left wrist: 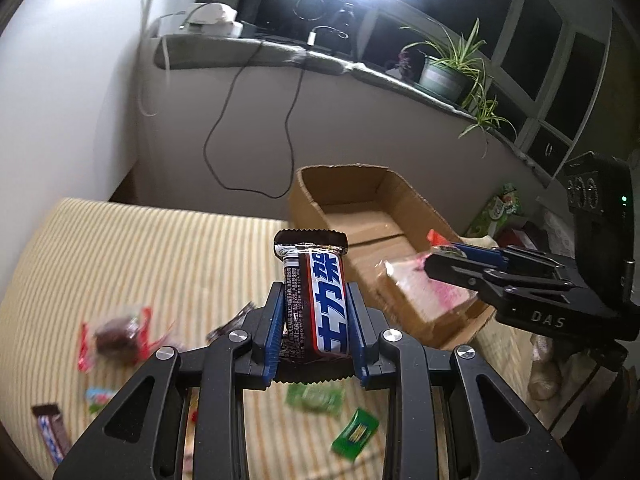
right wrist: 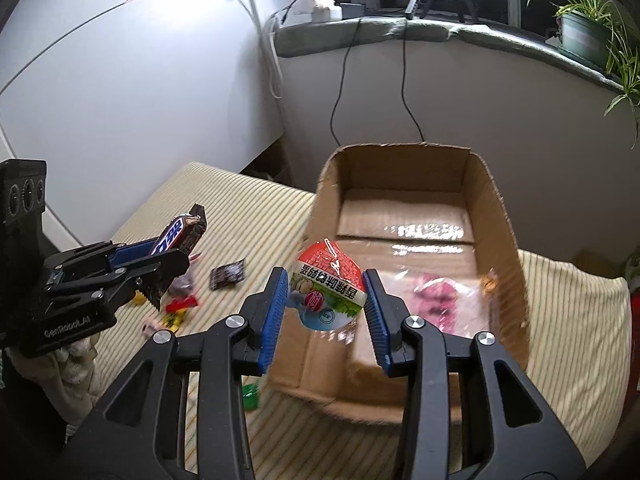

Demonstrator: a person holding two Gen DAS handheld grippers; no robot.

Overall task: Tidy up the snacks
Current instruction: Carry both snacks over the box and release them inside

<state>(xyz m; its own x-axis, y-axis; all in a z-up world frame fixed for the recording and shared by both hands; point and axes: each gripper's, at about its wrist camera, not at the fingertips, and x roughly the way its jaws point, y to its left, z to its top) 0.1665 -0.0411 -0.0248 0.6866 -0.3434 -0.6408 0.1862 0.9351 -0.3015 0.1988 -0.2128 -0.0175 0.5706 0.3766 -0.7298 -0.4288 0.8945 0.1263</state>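
L gripper [left wrist: 316, 320] has its blue fingers [left wrist: 272, 320] clamped on a chocolate bar [left wrist: 316, 304], brown wrapper w/ blue-white lettering, held upright above the striped mattress [left wrist: 140, 248], short of the box's near-left corner. R gripper [right wrist: 326, 300] has its fingers [right wrist: 274, 312] clamped on a small snack pack [right wrist: 326, 284], red top & white label, hanging over the near edge of the cardboard box [right wrist: 504, 216]. Box sits on the mattress toward its far edge, under the windowsill; inside lies a clear pink packet [right wrist: 436, 300] by the near-right wall. Loose snacks on the mattress left of the box: dark wrapper [right wrist: 227, 276], red candy [right wrist: 182, 304], green sweets [left wrist: 354, 434], a 2nd brown bar [left wrist: 50, 434] near the mattress's near-left edge.
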